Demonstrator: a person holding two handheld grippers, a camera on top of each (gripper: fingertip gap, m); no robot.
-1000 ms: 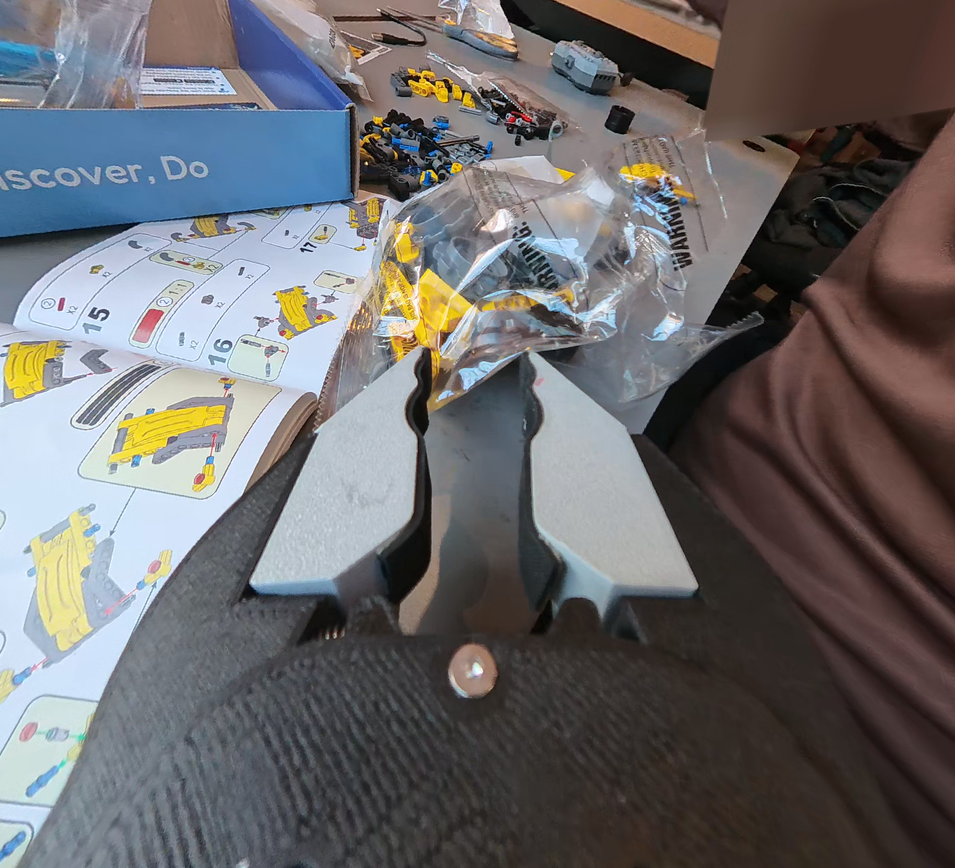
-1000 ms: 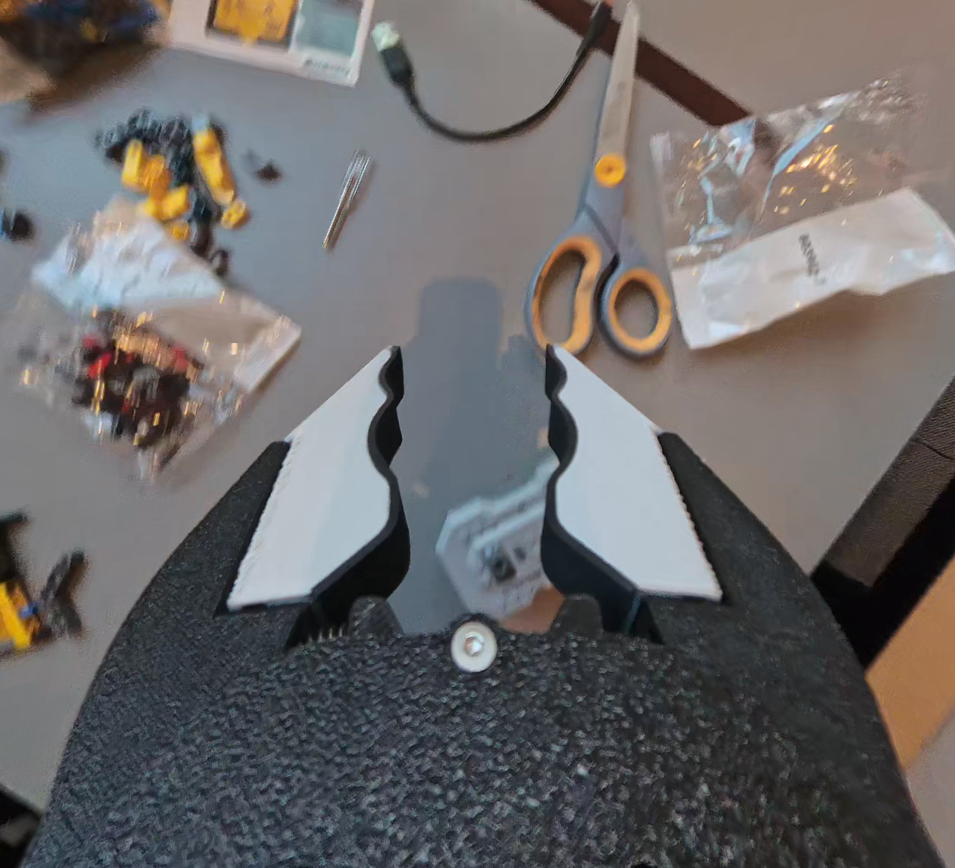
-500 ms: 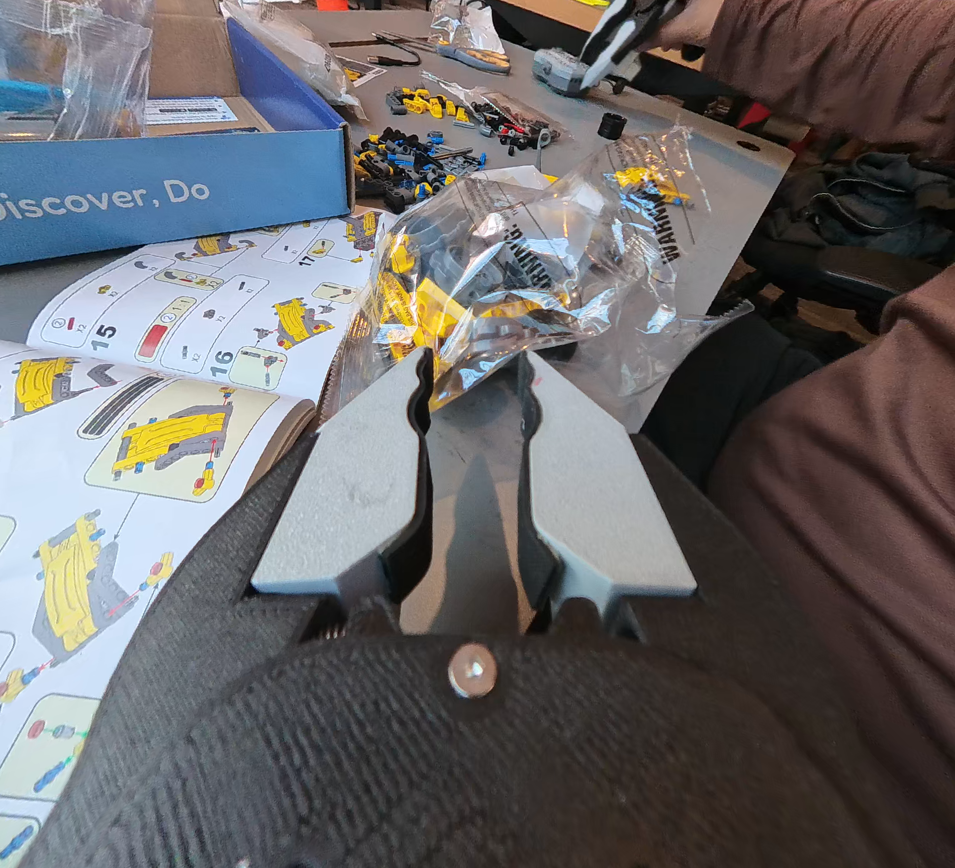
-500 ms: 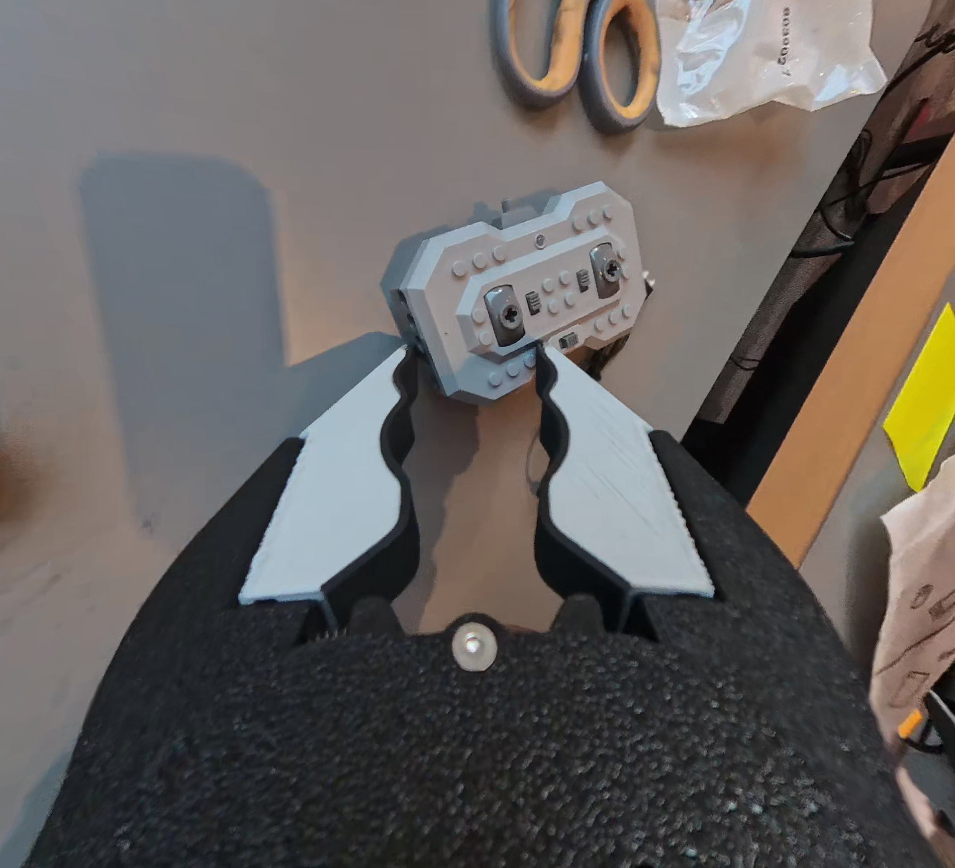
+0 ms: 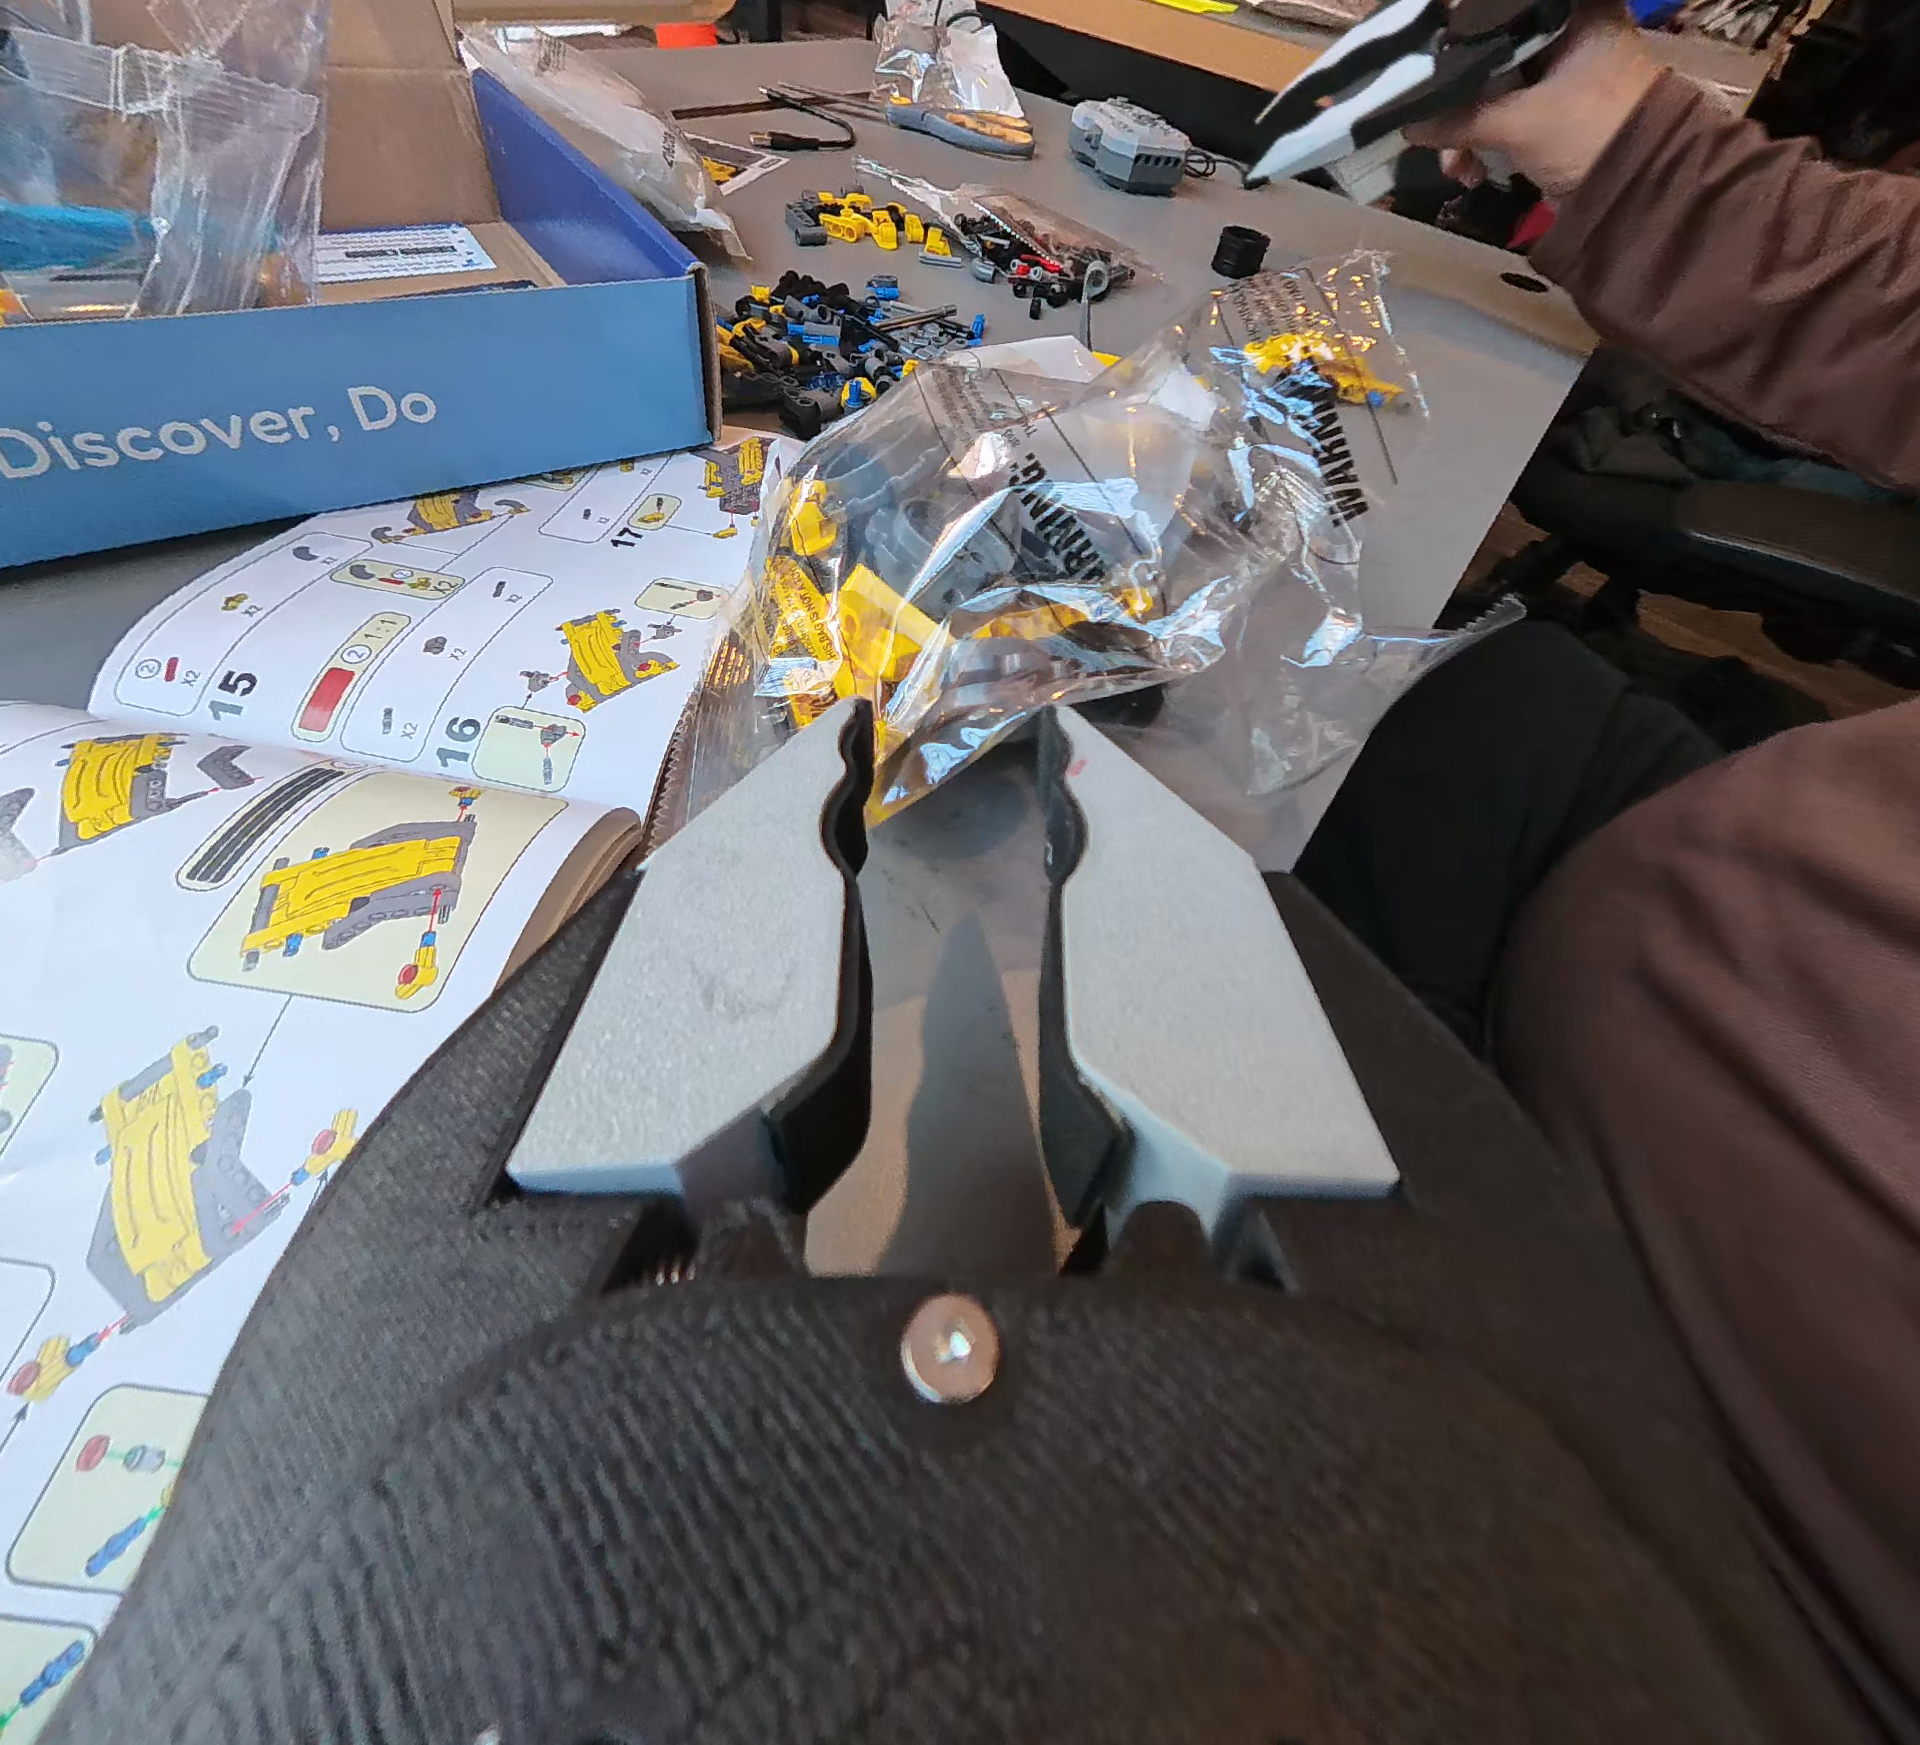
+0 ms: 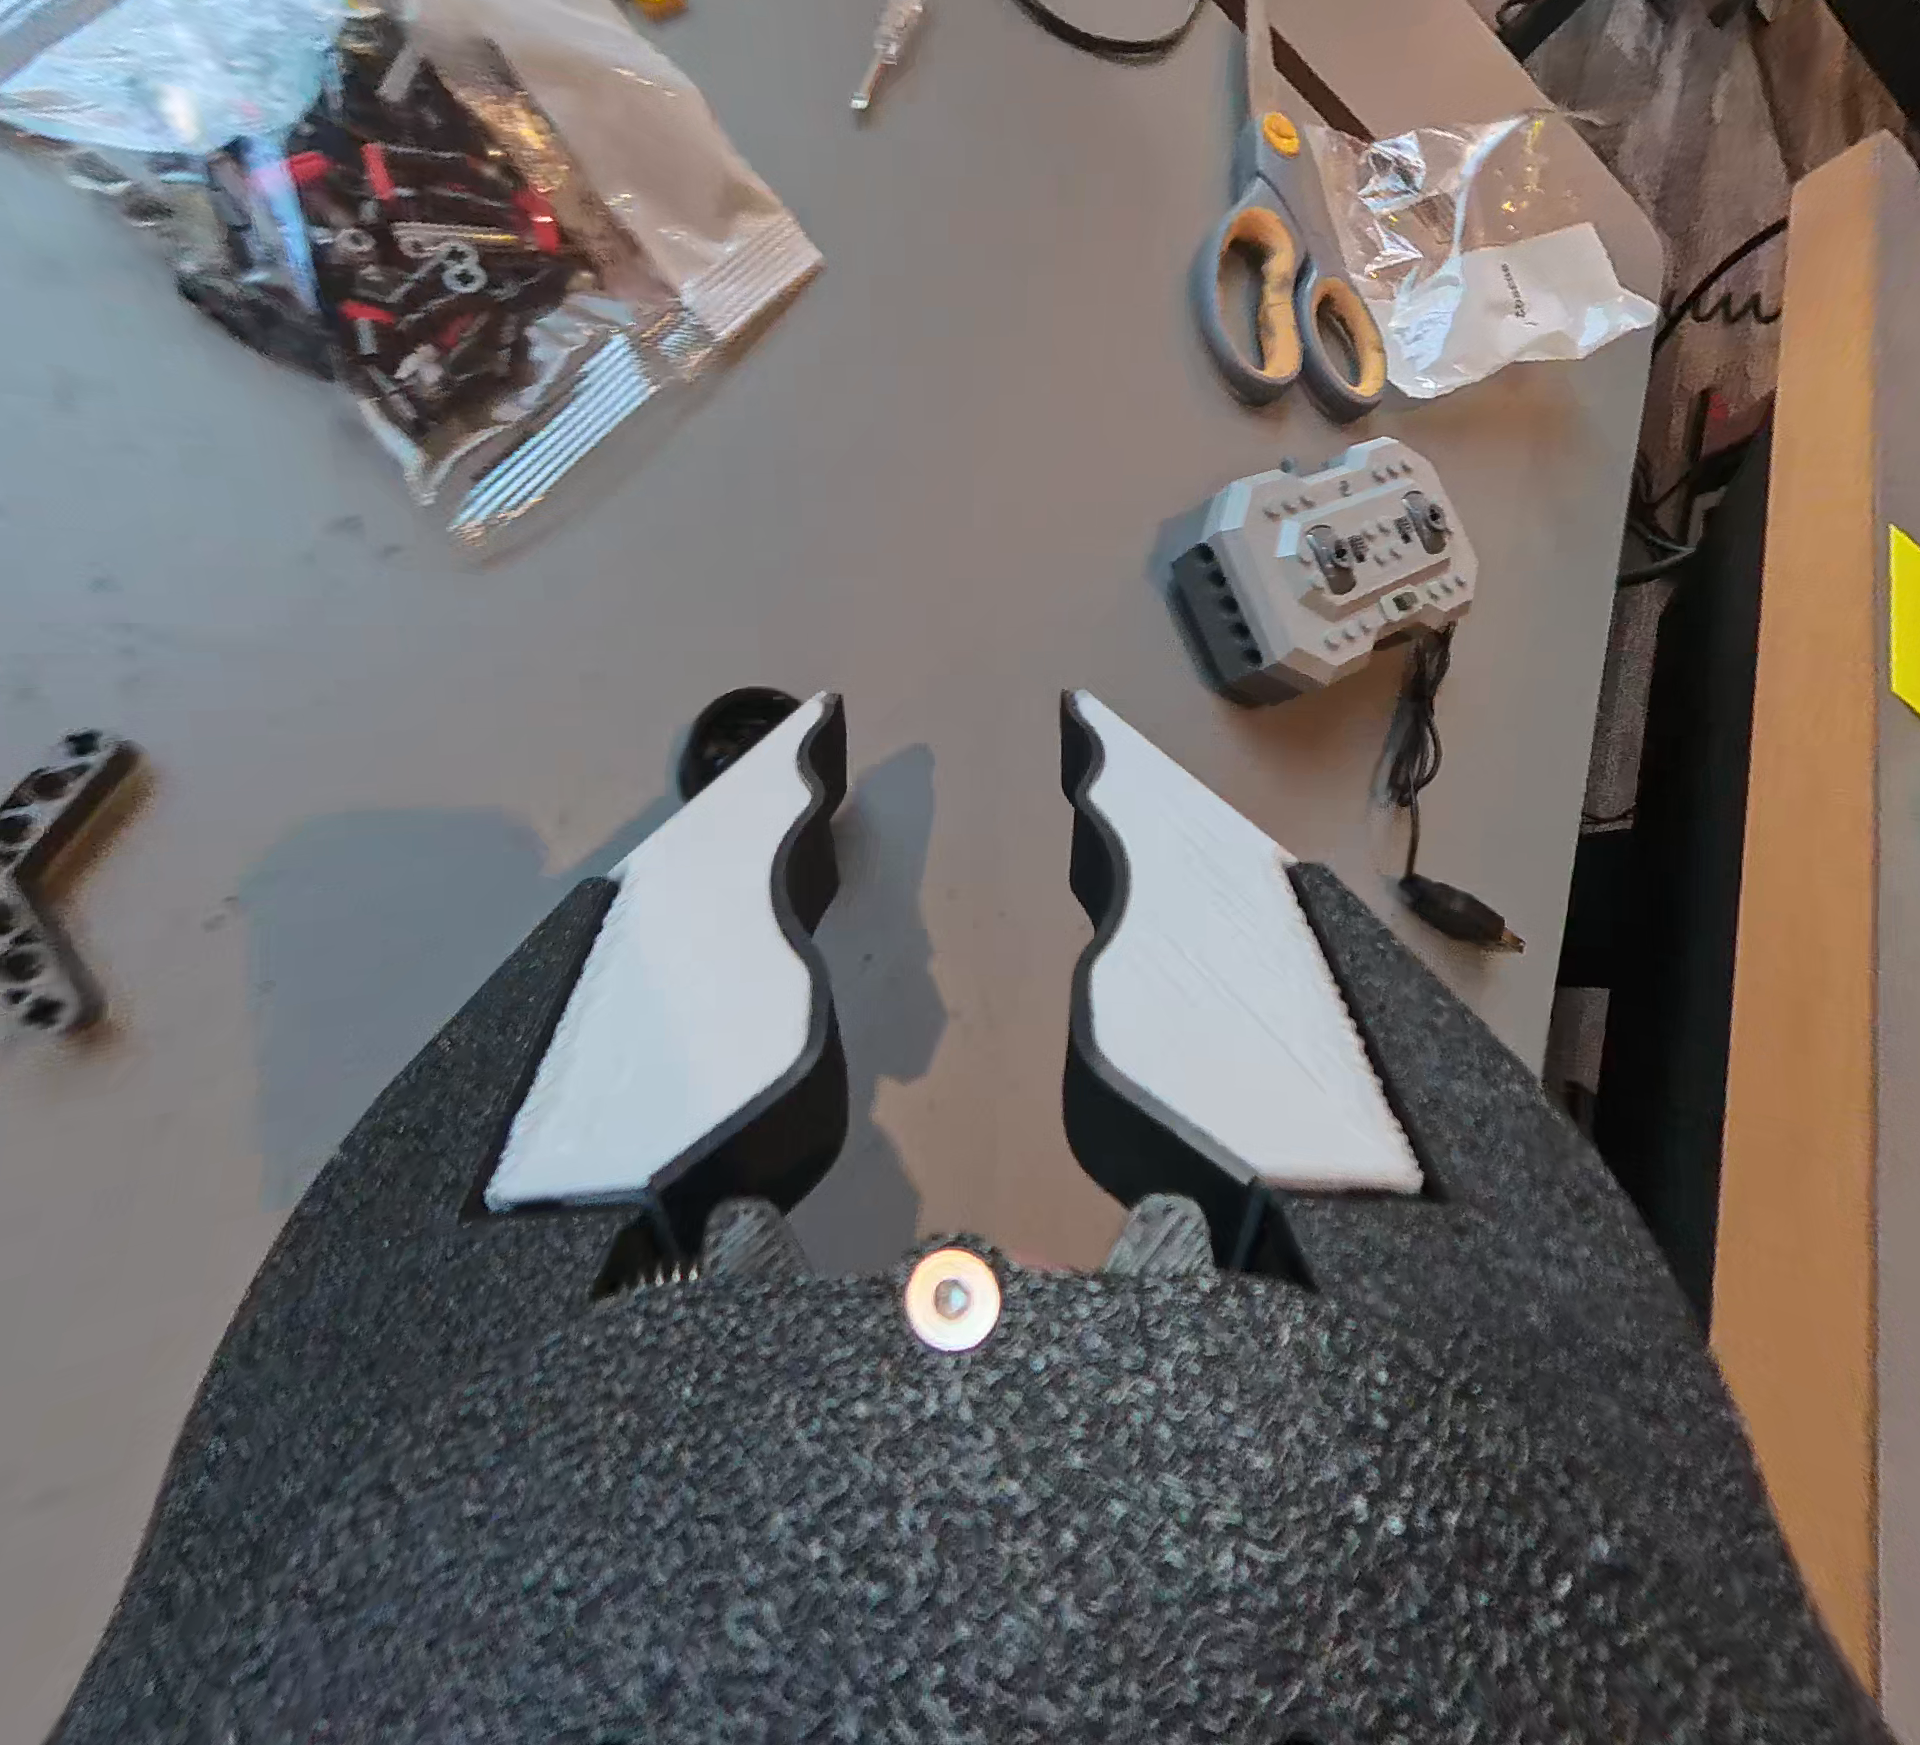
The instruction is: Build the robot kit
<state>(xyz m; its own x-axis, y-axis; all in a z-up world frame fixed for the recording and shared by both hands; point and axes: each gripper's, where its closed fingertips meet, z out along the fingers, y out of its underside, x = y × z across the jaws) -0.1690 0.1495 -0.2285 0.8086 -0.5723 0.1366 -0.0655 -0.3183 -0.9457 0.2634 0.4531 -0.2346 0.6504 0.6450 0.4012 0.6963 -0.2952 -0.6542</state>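
The left gripper (image 5: 951,739) has its jaws parted with a narrow gap, and the lower corner of a clear plastic bag (image 5: 1081,552) of yellow and grey building pieces sits between the fingertips; whether they actually pinch the film cannot be told. The bag rests on the grey table (image 5: 1455,324) at twelve o'clock from the gripper, just beside an open instruction booklet (image 5: 343,822) at nine o'clock. Beyond the booklet, at ten o'clock, stands a blue cardboard box (image 5: 353,407) holding more clear bags. Loose black, blue and yellow pieces (image 5: 831,334) lie on the table past the bag, at twelve o'clock. The right gripper (image 6: 951,708) hangs over bare table with its jaws spread wide and nothing between them. A small black ring-shaped part (image 6: 732,734) lies on the table, partly hidden behind the left fingertip. A grey studded battery box (image 6: 1330,583), with a thin black cable trailing from it, sits at two o'clock, apart from the fingers. Past it, at one o'clock, lie scissors (image 6: 1283,272) with grey and orange handles, touching a crumpled empty bag (image 6: 1486,261). At ten o'clock lies a sealed bag of black and red pieces (image 6: 416,241). A black perforated beam (image 6: 47,874) lies at nine o'clock near the picture's edge.
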